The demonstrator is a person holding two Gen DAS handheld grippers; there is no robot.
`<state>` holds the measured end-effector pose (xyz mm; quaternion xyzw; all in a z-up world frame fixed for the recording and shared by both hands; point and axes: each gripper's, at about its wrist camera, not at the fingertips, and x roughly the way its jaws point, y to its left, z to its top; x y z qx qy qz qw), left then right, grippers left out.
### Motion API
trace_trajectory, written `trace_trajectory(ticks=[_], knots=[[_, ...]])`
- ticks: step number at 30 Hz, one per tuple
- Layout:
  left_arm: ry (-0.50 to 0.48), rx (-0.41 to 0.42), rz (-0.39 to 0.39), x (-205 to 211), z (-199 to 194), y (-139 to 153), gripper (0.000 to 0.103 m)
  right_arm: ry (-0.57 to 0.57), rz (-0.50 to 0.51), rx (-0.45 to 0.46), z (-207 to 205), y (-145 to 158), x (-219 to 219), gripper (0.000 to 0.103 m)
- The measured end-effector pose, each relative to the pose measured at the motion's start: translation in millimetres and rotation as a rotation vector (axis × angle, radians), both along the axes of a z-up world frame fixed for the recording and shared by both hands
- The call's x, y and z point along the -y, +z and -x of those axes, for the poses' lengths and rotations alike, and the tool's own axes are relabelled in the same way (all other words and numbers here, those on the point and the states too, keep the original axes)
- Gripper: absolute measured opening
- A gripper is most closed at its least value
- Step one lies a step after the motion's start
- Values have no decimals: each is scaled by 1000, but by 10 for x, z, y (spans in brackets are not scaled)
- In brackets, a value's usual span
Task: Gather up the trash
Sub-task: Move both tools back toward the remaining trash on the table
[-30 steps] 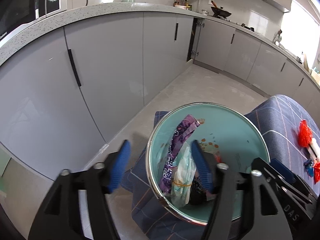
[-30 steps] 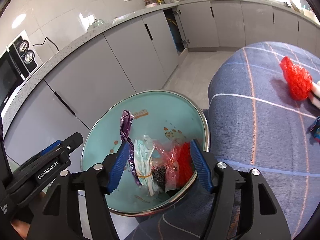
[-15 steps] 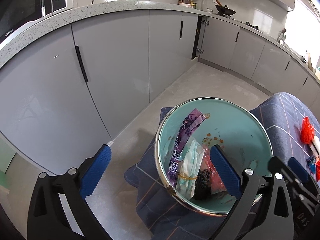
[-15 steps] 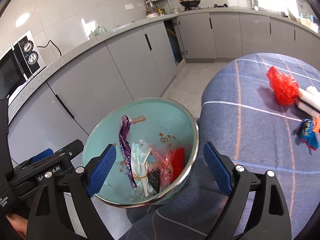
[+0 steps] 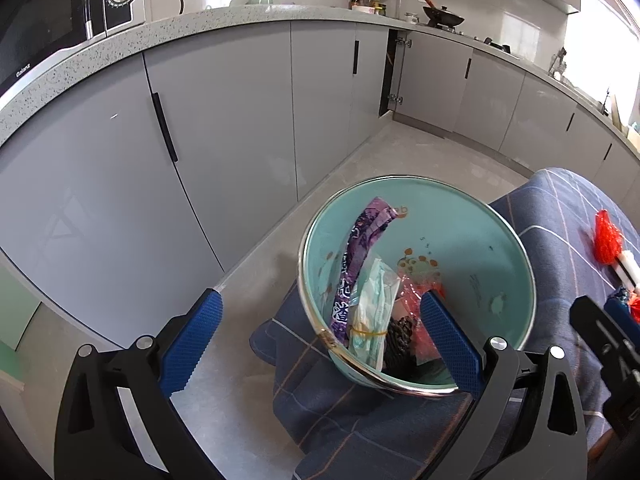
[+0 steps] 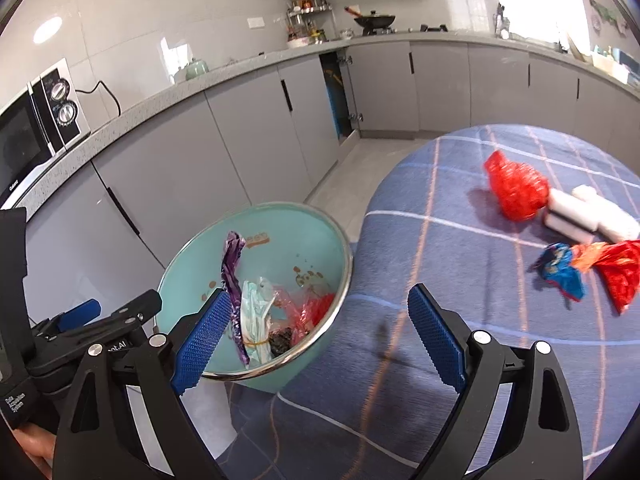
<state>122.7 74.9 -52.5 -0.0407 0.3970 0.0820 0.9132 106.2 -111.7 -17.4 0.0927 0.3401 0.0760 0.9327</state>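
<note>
Where the left wrist view looks down, the left gripper (image 5: 320,340) stands wide open, jaws just having spread, nothing pinched between them. Teal bowl (image 5: 492,248) sits ahead at the edge of the blue checked tablecloth (image 5: 560,232); the right blue pad overlaps the bowl's near rim in the view, left pad hangs over bare floor beside it. Inside the bowl: purple wrapper (image 5: 360,248) leaning on the wall, pale plastic bag (image 5: 374,308) with a rubber band, clear red-tinted bag (image 5: 416,292), dark clump (image 5: 400,340). Red mesh bag (image 5: 608,236) lies well apart at far right on the cloth. Part of the right gripper's body shows at bottom right.

Right wrist view: right gripper (image 6: 318,334) also open, jaws just widened, empty. Bowl (image 6: 280,240) lies ahead-left; left pad overlaps its near rim, right pad over bare tablecloth (image 6: 440,240). Same wrappers inside. Loose trash well off to the right on the cloth: red mesh bag (image 6: 516,190) touching white foam pieces (image 6: 588,216), then blue wrapper (image 6: 560,272) and red wrapper (image 6: 620,272) just beside each other. Left gripper's (image 6: 76,312) body shows at lower left.
</note>
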Motion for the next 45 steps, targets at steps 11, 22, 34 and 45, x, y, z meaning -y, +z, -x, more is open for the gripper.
trace_trajectory(ticks=[11, 22, 34, 45], knots=[[-83, 18, 30, 369, 65, 60, 97, -64, 26, 32, 194, 39, 286, 89], [-245, 73, 25, 920, 71, 208, 96, -211, 13, 47, 415, 49, 905, 88], [-403, 49, 42, 1562, -6, 205, 88, -425, -13, -18, 543, -79, 1805, 80], [-467, 56, 20, 1941, -131, 210, 85, -573, -110, -130, 396, -279, 2547, 76]])
